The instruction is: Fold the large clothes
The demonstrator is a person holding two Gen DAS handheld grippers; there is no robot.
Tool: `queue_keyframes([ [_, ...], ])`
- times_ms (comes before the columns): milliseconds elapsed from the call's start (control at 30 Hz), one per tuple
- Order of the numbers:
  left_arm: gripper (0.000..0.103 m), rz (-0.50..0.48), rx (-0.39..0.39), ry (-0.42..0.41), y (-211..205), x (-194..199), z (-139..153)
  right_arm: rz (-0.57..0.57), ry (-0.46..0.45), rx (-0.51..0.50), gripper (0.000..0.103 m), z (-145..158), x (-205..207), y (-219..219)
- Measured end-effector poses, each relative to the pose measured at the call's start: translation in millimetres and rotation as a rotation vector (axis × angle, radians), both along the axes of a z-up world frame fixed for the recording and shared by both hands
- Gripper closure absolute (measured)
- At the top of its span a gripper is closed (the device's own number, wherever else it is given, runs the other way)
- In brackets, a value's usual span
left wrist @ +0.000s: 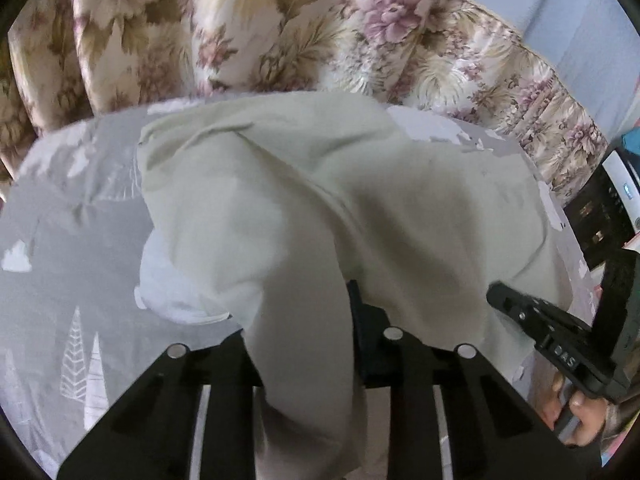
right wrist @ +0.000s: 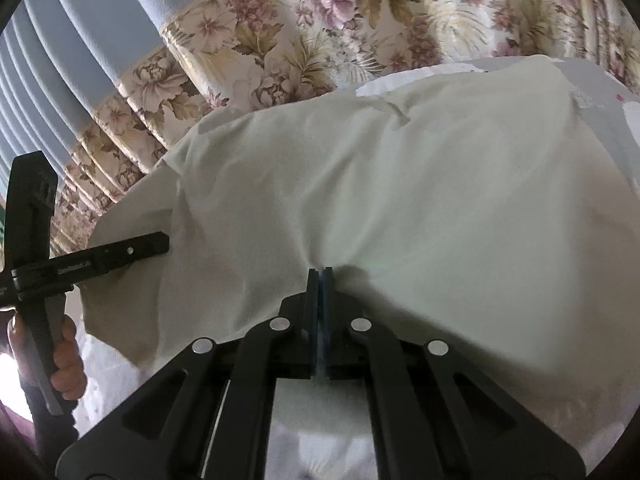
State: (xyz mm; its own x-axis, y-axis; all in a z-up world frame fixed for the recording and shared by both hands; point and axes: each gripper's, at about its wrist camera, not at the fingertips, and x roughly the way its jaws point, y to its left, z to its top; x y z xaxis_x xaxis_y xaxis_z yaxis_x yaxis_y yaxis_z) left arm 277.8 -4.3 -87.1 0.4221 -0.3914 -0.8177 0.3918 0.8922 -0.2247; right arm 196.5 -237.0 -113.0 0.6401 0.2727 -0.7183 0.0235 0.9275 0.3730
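Garment: a pale green garment [left wrist: 320, 208] is spread over the grey patterned bed [left wrist: 72, 208], in front of floral curtains [left wrist: 280, 32]; its near part is lifted off the bed toward both tools.

Left tool [left wrist: 304, 340]: a thick fold of the garment is draped between its jaws and hides the pads; the jaws are seen partly spread, so whether the fold is pinched cannot be told.

Right tool [right wrist: 320, 276]: its pads are pressed together on a gathered bit of the garment, with creases radiating from the pinch.

Step judged: the near edge seems to be raised for a fold toward the far side.

Risk, left side: the bulky fold could slide out if the jaws are not tight on it, and the edge would drop unevenly.

Risk, right side: only a small bite is held, so a hard pull could tear it free.

Risk, shape: a loose bulge [left wrist: 180, 296] hangs at the left; it could be trapped inside the fold.
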Motion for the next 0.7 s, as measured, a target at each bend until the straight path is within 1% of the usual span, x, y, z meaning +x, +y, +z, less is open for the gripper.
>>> queue_keyframes([
  [100, 0.078, 0.000, 0.021, -0.017, -15.3, -2.2, 16.0, -0.026, 0.002, -0.073, 0.103, 3.4, -11.3, -3.4],
  [133, 0.078, -0.001, 0.015, -0.011, -20.4, -1.5, 21.3, -0.029, 0.010, -0.065, 0.103, -1.3, -11.5, -7.1],
  [200, 0.078, -0.005, 0.006, -0.008, -28.8, -1.4, 29.2, -0.035, 0.015, -0.011, 0.103, -11.4, -10.3, -15.3],
  [233, 0.078, -0.011, 0.015, -0.014, -34.9, -3.0, 34.0, -0.037, 0.010, 0.025, 0.103, -15.8, -8.6, -20.4],
  [300, 0.079, -0.014, 0.035, -0.013, -46.3, -4.9, 39.7, -0.042, 0.016, 0.059, 0.103, -18.3, -5.8, -24.1],
  [433, 0.079, -0.028, 0.079, 0.005, -84.2, -6.1, 51.5, -0.034, -0.003, 0.040, 0.103, -19.3, -4.9, -21.1],
  [500, 0.079, -0.022, 0.102, 0.018, -100.1, -5.9, 53.2, -0.032, -0.003, 0.052, 0.103, -20.4, -4.0, -22.5],
  [600, 0.079, -0.019, 0.136, 0.068, -128.9, 3.0, 47.7, -0.024, 0.000, 0.088, 0.103, -23.3, -3.7, -27.3],
  [700, 0.079, -0.003, 0.163, 0.110, -146.6, 8.9, 39.2, 0.001, 0.049, 0.129, 0.103, -19.2, -3.3, -35.8],
])
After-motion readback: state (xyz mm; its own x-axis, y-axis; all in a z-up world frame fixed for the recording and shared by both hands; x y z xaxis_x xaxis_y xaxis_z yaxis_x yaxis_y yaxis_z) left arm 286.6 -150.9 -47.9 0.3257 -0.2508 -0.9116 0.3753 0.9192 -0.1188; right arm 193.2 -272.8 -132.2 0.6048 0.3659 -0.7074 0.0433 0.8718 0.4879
